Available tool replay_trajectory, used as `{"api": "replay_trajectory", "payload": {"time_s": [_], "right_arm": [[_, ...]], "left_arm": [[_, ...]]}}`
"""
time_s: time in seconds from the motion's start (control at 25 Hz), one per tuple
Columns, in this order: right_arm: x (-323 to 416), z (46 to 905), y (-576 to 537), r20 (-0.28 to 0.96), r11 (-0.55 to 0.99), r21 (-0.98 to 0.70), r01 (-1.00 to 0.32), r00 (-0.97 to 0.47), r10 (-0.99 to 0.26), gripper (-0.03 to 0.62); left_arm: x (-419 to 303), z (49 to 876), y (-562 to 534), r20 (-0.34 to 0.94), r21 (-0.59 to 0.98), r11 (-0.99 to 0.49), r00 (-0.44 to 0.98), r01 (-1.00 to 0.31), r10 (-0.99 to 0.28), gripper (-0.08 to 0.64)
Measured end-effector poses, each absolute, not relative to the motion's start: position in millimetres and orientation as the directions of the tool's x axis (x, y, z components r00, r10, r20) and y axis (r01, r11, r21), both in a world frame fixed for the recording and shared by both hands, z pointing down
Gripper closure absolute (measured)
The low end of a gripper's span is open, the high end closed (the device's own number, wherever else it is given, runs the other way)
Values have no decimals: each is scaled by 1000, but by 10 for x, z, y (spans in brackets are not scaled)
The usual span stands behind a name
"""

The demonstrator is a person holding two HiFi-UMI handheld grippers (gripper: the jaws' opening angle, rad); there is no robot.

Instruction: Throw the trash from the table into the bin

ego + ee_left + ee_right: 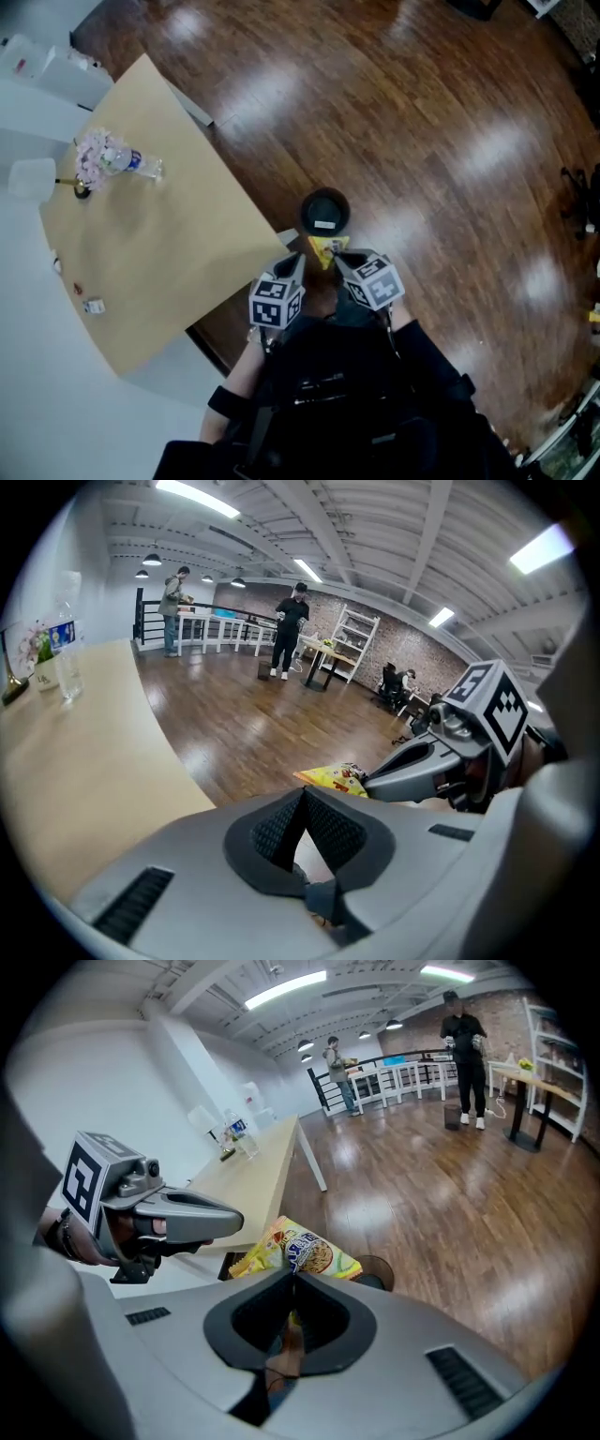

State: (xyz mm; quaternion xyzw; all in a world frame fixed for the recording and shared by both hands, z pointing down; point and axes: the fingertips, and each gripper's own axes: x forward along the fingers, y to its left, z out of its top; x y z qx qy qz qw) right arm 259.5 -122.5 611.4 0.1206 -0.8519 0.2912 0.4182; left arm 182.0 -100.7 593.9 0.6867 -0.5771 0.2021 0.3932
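A yellow snack bag (327, 249) hangs over the wooden floor, just short of the round black bin (324, 212). My right gripper (340, 263) is shut on it; in the right gripper view the bag (296, 1252) sticks out past the closed jaws of that gripper (292, 1277), with the bin (382, 1274) behind it. My left gripper (298, 263) is close beside it on the left, off the table's corner. Its jaws (300, 791) meet at the tips with nothing between them. The bag (338, 778) and the right gripper (424, 762) show ahead of it.
The tan table (178, 244) stands to the left, with a water bottle (141, 166), a small flower vase (93, 156) and small scraps (91, 306) on it. Wooden floor spreads around the bin. Two people (292, 628) stand by far tables.
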Motion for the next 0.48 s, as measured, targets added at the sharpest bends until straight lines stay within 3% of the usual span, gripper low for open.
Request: {"api": "replay_trajectory", "payload": {"time_s": [0.24,0.48], "right_arm": [[2704,6356,-1573,804,812,-406,-420,-587,98,583],[2625,7179,-1926,837,806,-391,-445,-535,111,583]], "left_arm": [[2026,6168,-1272,750,305,23,225,-952,-621,554],[2135,6867,-1465,755,308,51,211,-950,-621,553]]}}
